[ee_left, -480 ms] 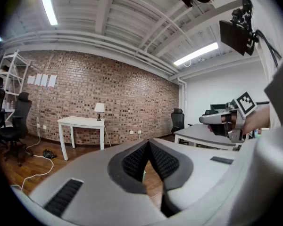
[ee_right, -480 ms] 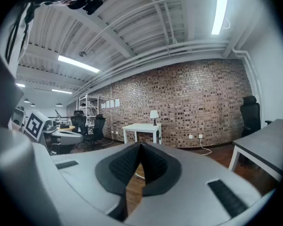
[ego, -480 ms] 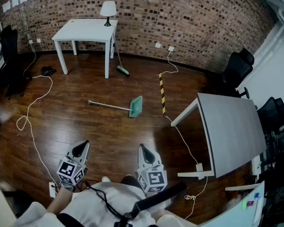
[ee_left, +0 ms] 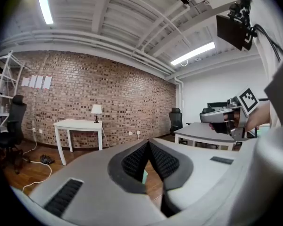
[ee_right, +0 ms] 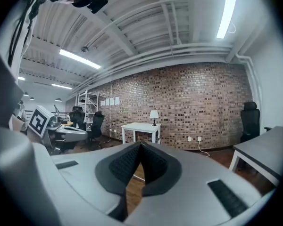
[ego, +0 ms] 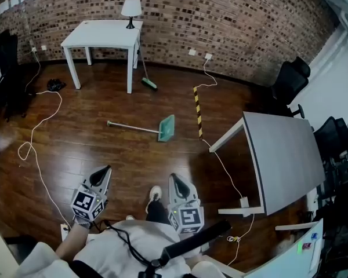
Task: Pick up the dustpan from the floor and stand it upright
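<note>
A dark, glossy wooden plank floor (ego: 133,155) runs back to a red-brown brick wall (ego: 249,22), where a white rectangular table (ego: 104,36) carries a small white-shaded lamp (ego: 131,8). A green-headed broom (ego: 146,80) leans against that table's right legs. A loose white cable (ego: 42,123) snakes over the floor at the left. A yellow-and-black striped strip (ego: 198,112) lies on the boards further right, beside a grey-topped table (ego: 284,161) and black office chairs (ego: 290,83). The teal plastic dustpan with a long grey handle (ego: 167,128) lies flat on the open floor between the white table and the person, just left of the striped strip. Its handle points left, and it is well apart from both tools. The left gripper (ego: 106,170) and the right gripper (ego: 174,179) are held low in front of the person's body, side by side, pointing forward and slightly downward. Each has its ridged black pads pressed together on nothing. One white shoe (ego: 155,193) shows between them.
</note>
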A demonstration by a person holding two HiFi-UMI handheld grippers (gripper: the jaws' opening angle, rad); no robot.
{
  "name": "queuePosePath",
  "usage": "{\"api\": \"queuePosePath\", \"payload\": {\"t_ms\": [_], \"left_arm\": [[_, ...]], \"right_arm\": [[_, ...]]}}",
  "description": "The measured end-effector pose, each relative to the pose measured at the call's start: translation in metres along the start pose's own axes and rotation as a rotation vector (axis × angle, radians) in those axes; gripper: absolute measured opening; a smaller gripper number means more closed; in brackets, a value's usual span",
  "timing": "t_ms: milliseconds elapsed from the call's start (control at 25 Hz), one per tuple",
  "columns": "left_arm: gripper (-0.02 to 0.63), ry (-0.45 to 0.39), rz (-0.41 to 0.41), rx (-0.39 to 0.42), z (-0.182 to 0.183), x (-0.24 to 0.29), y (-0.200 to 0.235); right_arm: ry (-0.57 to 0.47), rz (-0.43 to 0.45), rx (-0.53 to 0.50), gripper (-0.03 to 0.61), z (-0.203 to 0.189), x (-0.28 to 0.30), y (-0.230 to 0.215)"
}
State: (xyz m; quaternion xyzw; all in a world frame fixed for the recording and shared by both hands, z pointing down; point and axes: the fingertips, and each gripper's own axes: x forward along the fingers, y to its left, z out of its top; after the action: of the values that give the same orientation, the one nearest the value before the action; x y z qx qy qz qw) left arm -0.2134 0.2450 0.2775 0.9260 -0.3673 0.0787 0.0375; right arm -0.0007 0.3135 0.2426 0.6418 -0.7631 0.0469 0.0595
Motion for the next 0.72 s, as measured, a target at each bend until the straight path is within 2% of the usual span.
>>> {"api": "queuePosePath", "payload": {"t_ms": [160,320,560,720], "left_arm": [[-0.009,0.0,-0.018,0.024,0.002,0.025,0.008],[-0.009,0.023,0.006,0.024,0.0,0.056,0.032],[-0.009,0.033,0.033,0.034,0.013,0.143,0.069],[-0.009,0.027,0.068,0.017,0.036,0.21,0.089]], "right_arm": [[-0.002,0.001,-0.006,-0.014,-0.003,0.028,-0.013],[-0.027,0.014,-0.007,-0.014,0.001,0.073,-0.034],[-0.051,0.024,0.013,-0.014,0.006,0.157,-0.096],[-0.068,0.07,-0.006,-0.014,0.033,0.208,-0.145]]}}
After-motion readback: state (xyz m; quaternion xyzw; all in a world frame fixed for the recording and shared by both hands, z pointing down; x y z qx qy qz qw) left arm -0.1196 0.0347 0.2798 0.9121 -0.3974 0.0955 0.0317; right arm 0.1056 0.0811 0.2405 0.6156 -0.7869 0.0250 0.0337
